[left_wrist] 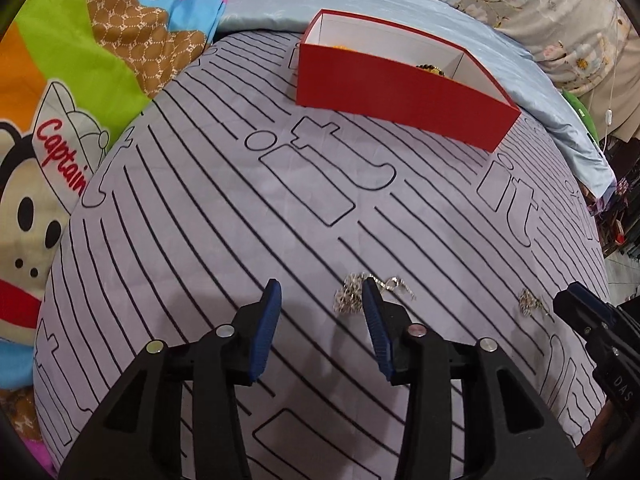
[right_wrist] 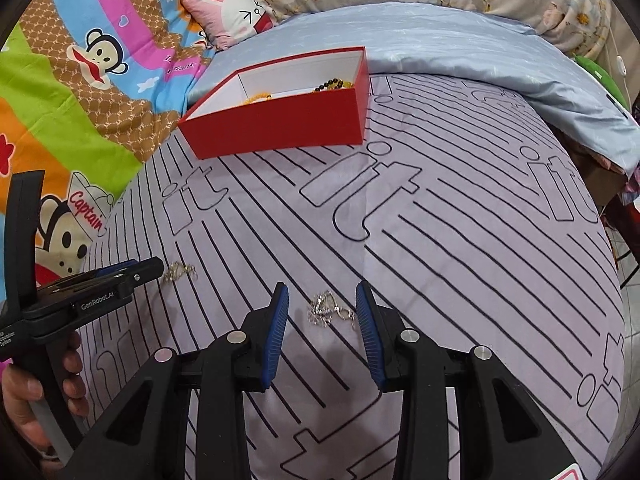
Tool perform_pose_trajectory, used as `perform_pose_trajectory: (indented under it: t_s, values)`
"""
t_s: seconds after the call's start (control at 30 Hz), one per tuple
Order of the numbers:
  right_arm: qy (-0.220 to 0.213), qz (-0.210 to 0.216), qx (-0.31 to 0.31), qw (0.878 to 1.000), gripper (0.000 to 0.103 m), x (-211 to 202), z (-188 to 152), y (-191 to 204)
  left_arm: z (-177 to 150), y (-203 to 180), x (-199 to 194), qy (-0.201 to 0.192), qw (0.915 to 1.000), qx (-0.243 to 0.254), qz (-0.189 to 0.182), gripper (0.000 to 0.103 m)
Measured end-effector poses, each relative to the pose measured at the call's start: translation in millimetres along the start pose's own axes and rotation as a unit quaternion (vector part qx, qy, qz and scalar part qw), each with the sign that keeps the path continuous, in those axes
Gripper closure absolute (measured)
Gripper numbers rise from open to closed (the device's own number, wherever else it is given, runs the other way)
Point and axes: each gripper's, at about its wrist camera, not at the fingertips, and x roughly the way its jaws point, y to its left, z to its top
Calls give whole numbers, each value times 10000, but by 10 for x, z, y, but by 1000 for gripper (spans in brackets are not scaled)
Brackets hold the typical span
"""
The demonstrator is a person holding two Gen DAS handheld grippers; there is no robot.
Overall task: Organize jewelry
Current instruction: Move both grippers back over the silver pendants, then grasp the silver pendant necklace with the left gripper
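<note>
Two small silver chains lie on the striped lilac sheet. My left gripper (left_wrist: 320, 292) is open just above the sheet; one silver chain (left_wrist: 350, 300) lies at its right-hand fingertip, which partly covers it. From the right wrist view this same chain (right_wrist: 180, 272) sits just off the left gripper's (right_wrist: 154, 267) tip. My right gripper (right_wrist: 322, 294) is open, and the second silver chain (right_wrist: 328, 308) lies between its blue pads, untouched. The red box (right_wrist: 280, 124) stands open farther back, with dark and yellow beads (right_wrist: 332, 85) inside.
The red box (left_wrist: 400, 96) has white inner walls. A cartoon-print quilt (left_wrist: 60, 120) is bunched at the left, with a pale blue cover (right_wrist: 460, 40) and a floral pillow behind. A hand (right_wrist: 36, 392) holds the left gripper's handle. The bed edge drops off at the right.
</note>
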Motion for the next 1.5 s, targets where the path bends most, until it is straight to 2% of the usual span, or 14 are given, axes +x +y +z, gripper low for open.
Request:
perform_pose_trajectory:
  t_s: [0.33, 0.63, 0.97, 1.17, 1.3, 1.4, 1.5]
  values:
    - [127, -10, 7, 9999, 68, 19, -125, -9, -61, -88, 34, 27, 9998, 114, -161, 63]
    - [206, -69, 57, 9997, 68, 58, -169, -78, -85, -209, 92, -80, 9991, 415, -34, 65]
    - [257, -74, 7, 9996, 68, 200, -103, -63, -60, -188, 105, -150, 9991, 409, -4, 81]
    - [279, -83, -72, 9996, 68, 287, -94, -23, -59, -184, 109, -180, 9990, 417, 6, 84]
    - [266, -71, -118, 9996, 82, 309, -96, -8, -58, -181, 112, -184, 9990, 415, 10, 89]
    - [292, -47, -86, 9995, 97, 318, -98, -23, -47, -164, 114, -175, 9991, 383, -34, 91]
    - [319, 15, -26, 9995, 101, 320, -99, -41, -43, -153, 115, -172, 9992, 363, -77, 91]
